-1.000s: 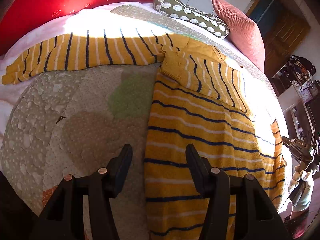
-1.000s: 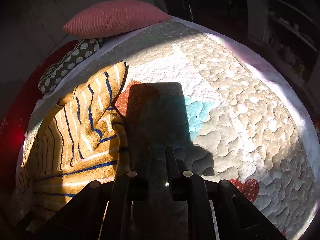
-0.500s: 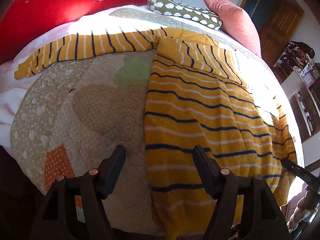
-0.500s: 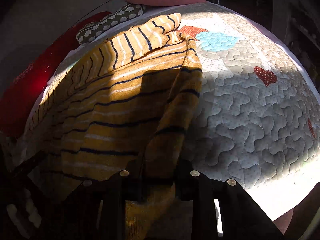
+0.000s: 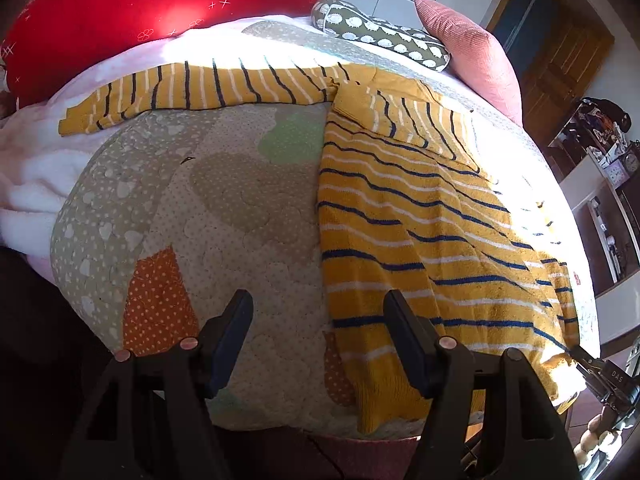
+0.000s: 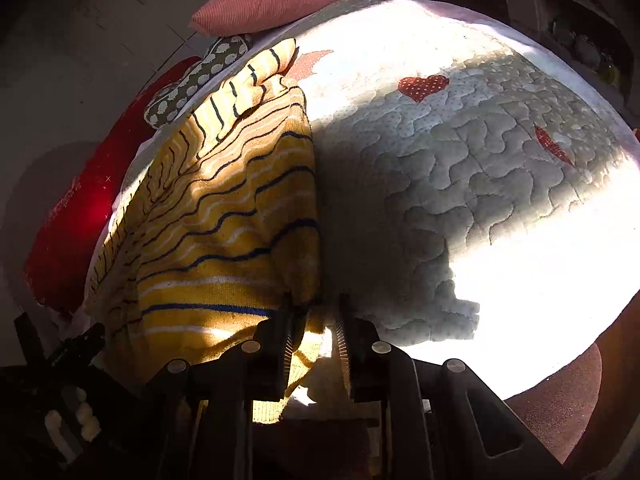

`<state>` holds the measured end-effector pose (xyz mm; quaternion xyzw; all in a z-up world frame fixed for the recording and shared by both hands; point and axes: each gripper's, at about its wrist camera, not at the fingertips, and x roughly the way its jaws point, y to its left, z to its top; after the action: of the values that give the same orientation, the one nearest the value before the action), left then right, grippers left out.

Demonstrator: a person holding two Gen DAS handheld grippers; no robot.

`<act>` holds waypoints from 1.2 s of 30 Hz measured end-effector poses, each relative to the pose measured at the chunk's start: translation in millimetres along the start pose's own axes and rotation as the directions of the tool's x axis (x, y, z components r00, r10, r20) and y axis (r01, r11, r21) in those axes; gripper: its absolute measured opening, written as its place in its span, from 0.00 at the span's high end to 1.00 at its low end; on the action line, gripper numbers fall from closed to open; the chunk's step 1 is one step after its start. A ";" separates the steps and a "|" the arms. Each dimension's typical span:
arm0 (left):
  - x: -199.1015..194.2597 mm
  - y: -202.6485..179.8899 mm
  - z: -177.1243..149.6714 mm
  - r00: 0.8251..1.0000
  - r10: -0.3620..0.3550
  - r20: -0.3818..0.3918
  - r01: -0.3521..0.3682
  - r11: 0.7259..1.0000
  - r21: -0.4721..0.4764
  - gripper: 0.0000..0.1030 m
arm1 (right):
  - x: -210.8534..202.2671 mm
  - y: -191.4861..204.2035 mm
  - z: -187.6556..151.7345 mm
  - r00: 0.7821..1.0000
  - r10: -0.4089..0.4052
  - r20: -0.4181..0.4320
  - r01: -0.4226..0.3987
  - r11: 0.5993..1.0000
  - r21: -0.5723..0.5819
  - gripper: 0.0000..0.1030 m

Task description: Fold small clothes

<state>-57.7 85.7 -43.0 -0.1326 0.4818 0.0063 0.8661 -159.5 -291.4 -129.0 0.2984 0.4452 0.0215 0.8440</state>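
A yellow sweater [image 5: 420,232] with navy and white stripes lies on the quilted bed, one sleeve [image 5: 208,92] stretched out to the far left, the other folded across its chest. My left gripper [image 5: 318,320] is open and empty above the quilt, beside the sweater's left hem edge. In the right wrist view the sweater [image 6: 224,216] hangs up toward my right gripper [image 6: 314,312]. Its jaws stand slightly apart with the hem corner between them, against the left finger.
The patchwork quilt [image 5: 192,220] covers the bed. A red cushion [image 5: 120,12], a green patterned bolster [image 5: 380,34] and a pink pillow [image 5: 472,52] line the far side. Shelves [image 5: 604,200] stand on the right. The quilt [image 6: 480,168] right of the sweater is bare.
My right gripper went from the bare quilt to the sweater's right hem corner, gripped it and pulled it toward the bed's near edge, then its jaws parted a little. My left gripper drew back.
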 end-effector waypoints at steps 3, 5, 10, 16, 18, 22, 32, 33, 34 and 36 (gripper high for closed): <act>-4.0 6.1 2.5 1.000 -0.007 0.015 0.007 1.000 -0.015 0.35 | -25.2 6.9 -3.2 0.997 -0.046 0.056 0.047 0.999 -0.024 0.76; -5.2 12.8 6.4 1.000 0.000 0.026 0.001 0.999 -0.033 0.35 | -39.9 20.0 -0.1 0.991 -0.087 0.102 0.095 0.992 -0.077 0.76; -4.9 51.9 33.0 0.997 0.048 0.052 -0.041 0.990 -0.132 0.35 | -31.7 88.7 15.8 0.996 -0.027 0.086 0.050 0.959 -0.277 0.73; -4.7 117.8 86.9 0.984 0.146 0.099 -0.118 0.962 -0.247 0.34 | 39.5 206.0 24.6 0.989 0.124 -0.075 -0.145 0.864 -0.483 0.72; -0.8 149.6 105.9 0.982 0.156 0.103 -0.114 0.937 -0.330 0.34 | 65.4 240.8 26.3 0.973 0.177 -0.149 -0.228 0.839 -0.495 0.72; 17.3 218.6 130.3 0.989 0.123 0.088 -0.060 0.852 -0.519 0.31 | 117.0 300.5 31.9 0.936 0.239 -0.260 -0.340 0.806 -0.484 0.72; 73.6 290.6 158.0 0.997 -0.034 0.071 0.074 0.716 -0.694 0.28 | 271.4 404.8 43.3 0.814 0.330 -0.478 -0.467 0.861 -0.200 0.72; 74.9 294.4 161.2 0.996 -0.041 0.079 0.085 0.708 -0.701 0.28 | 284.2 409.5 42.6 0.814 0.326 -0.481 -0.456 0.871 -0.182 0.72; 76.4 298.6 163.7 0.995 -0.051 0.089 0.100 0.698 -0.709 0.27 | 296.0 414.0 41.9 0.811 0.326 -0.485 -0.452 0.876 -0.167 0.72; 79.5 306.9 167.1 0.992 -0.070 0.109 0.127 0.680 -0.722 0.25 | 316.4 421.0 40.7 0.810 0.316 -0.493 -0.432 0.891 -0.139 0.72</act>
<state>81.5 411.9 -94.5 -0.4904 0.4005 0.1547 0.7584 158.8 130.1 -125.3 0.2608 0.5570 0.3129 0.7238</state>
